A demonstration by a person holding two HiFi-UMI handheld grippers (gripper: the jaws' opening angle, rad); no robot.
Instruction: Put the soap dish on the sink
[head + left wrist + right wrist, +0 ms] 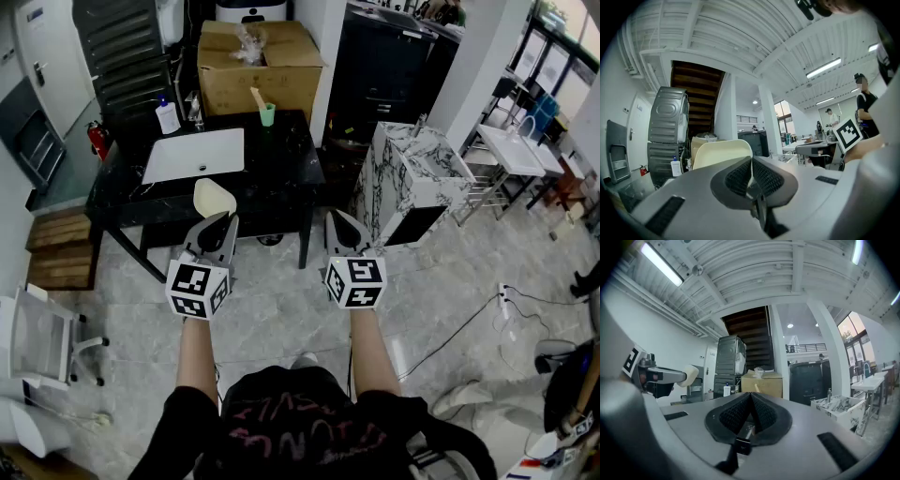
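Left gripper [223, 218] clamped on the edge of a cream soap dish [212, 197], right gripper [336, 218] closed and empty, both held short of a black table [281, 173] with a white sink [195, 155]

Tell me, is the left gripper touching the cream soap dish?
Touching. The left gripper has its jaws shut on the thin edge of the soap dish. Its own view shows this plainly, with no gap.

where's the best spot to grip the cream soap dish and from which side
Probably its thin rim, coming in level from the near edge. The soap dish is a shallow, thin-walled oval, so jaws fit over the wall, not across the body. The left gripper pinches it that way.
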